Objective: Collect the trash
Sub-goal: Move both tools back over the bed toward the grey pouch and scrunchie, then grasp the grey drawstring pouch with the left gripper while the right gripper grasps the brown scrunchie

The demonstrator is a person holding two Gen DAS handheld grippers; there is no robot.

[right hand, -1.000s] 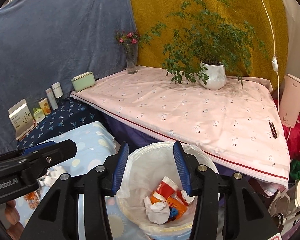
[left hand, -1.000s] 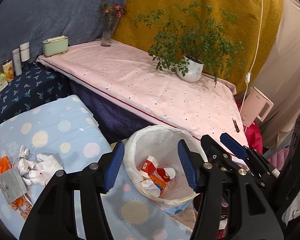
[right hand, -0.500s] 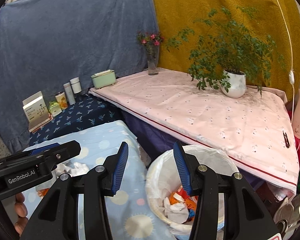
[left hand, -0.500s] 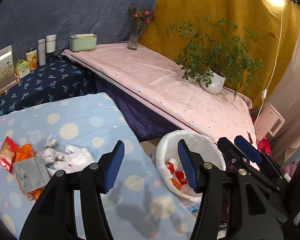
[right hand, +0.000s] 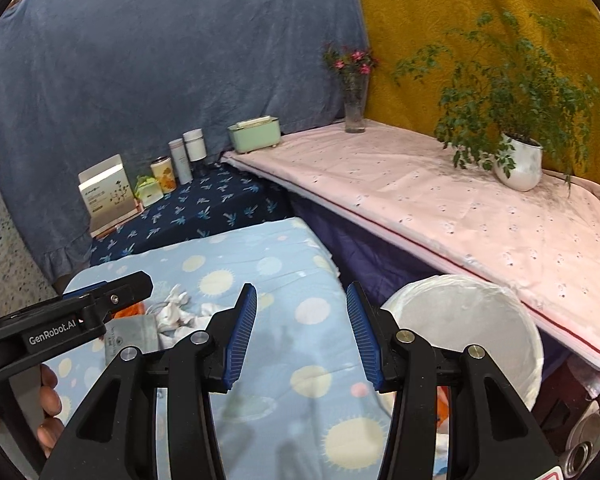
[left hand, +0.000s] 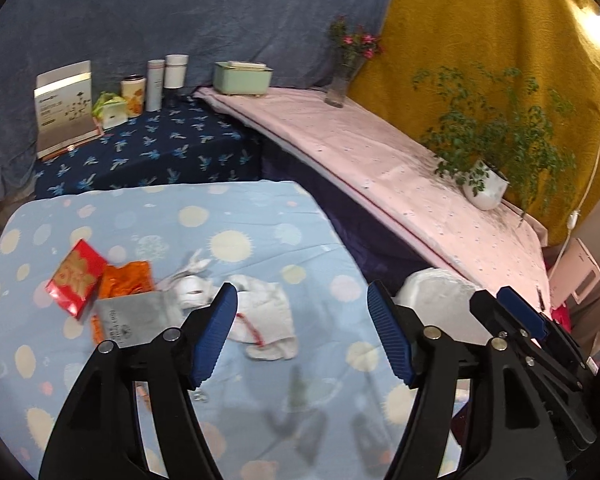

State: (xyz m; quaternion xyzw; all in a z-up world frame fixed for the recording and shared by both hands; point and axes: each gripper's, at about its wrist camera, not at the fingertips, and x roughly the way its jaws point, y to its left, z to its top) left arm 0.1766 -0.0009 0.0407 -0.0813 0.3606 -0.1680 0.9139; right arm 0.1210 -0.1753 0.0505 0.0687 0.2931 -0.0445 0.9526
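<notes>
I have swung both grippers away from the lined bin (right hand: 464,332) toward the litter heap (left hand: 172,304) on the blue bench (left hand: 260,216). My left gripper (left hand: 302,334) has just widened, empty; my right gripper (right hand: 302,334) hangs half-open, empty, ready for another pickup.

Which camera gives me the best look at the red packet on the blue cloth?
The left wrist view. There the red packet lies in full sight on the blue cloth, beside an orange wrapper. In the right wrist view the left gripper's body covers that spot, so the packet is hidden.
</notes>
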